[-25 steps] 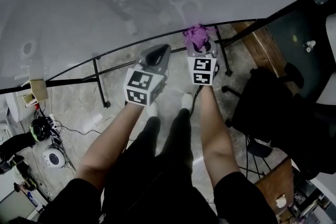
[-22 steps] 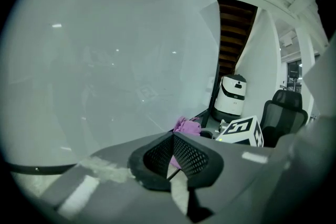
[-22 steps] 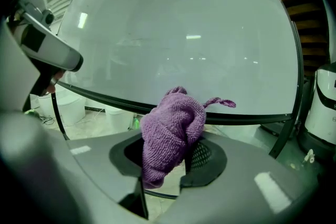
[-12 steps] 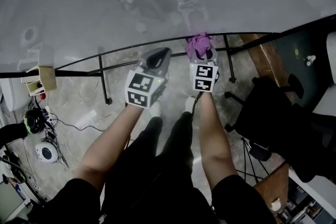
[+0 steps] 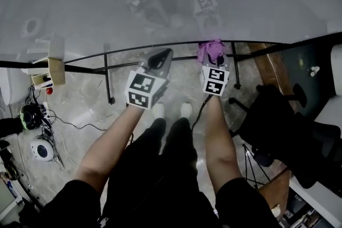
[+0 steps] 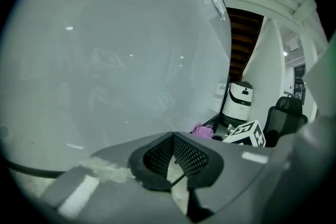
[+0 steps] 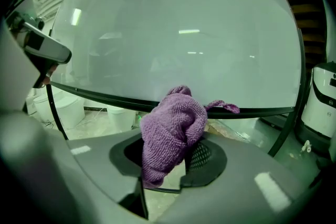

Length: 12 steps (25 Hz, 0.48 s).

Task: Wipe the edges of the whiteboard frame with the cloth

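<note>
Now the right claw (image 7: 173,161) is clamped on the purple cloth (image 7: 173,131), which is bunched up at the bottom edge of the whiteboard frame (image 7: 94,93). To its left, the left claw (image 6: 173,157) is closed and empty, near the same edge.

Purple knitted cloth (image 5: 210,51) in right gripper (image 5: 212,60) jaws, at whiteboard's black lower frame edge (image 7: 94,93); left gripper (image 5: 159,57) just left; black office chair (image 5: 278,115) farther right.

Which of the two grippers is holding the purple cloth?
The right gripper, with its jaws shut on the purple cloth. The left gripper has nothing between its jaws.
</note>
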Each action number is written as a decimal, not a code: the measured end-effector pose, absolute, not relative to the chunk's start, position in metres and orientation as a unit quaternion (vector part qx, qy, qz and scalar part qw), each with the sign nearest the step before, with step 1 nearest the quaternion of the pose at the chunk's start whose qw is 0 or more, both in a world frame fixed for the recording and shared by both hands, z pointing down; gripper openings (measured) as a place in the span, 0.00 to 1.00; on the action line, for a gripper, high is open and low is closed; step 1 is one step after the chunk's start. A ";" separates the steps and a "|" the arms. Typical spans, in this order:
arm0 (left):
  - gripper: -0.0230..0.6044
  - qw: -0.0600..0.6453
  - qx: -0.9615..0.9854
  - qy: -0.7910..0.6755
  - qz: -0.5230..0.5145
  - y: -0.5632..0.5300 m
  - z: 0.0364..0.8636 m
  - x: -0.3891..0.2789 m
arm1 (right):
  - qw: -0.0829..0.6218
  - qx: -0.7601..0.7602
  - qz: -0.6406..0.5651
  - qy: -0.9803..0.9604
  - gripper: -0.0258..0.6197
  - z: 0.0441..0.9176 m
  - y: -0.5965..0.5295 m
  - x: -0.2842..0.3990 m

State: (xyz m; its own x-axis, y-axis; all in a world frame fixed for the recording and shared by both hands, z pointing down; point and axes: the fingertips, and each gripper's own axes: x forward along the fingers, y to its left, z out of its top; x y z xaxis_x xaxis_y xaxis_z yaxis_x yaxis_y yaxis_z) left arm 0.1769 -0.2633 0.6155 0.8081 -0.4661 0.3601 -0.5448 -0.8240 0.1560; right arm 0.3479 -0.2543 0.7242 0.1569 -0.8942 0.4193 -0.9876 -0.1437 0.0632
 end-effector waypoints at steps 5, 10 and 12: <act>0.04 0.130 0.938 -0.281 0.153 -0.257 0.610 0.170 | 0.173 0.735 0.141 -0.640 0.27 0.727 -0.256 0.345; 0.04 0.129 0.932 -0.303 0.153 -0.249 0.604 0.173 | 0.170 0.725 0.138 -0.653 0.27 0.724 -0.257 0.349; 0.04 0.129 0.928 -0.313 0.156 -0.247 0.604 0.170 | 0.166 0.723 0.132 -0.657 0.27 0.726 -0.260 0.348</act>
State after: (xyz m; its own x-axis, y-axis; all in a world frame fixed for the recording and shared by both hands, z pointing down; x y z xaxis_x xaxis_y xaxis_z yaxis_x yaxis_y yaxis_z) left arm 0.1697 -0.2473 0.6039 0.7555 -0.5404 0.3705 -0.6208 -0.7711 0.1413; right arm 0.3478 -0.2596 0.7263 0.1013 -0.9071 0.4086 -0.9945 -0.0810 0.0668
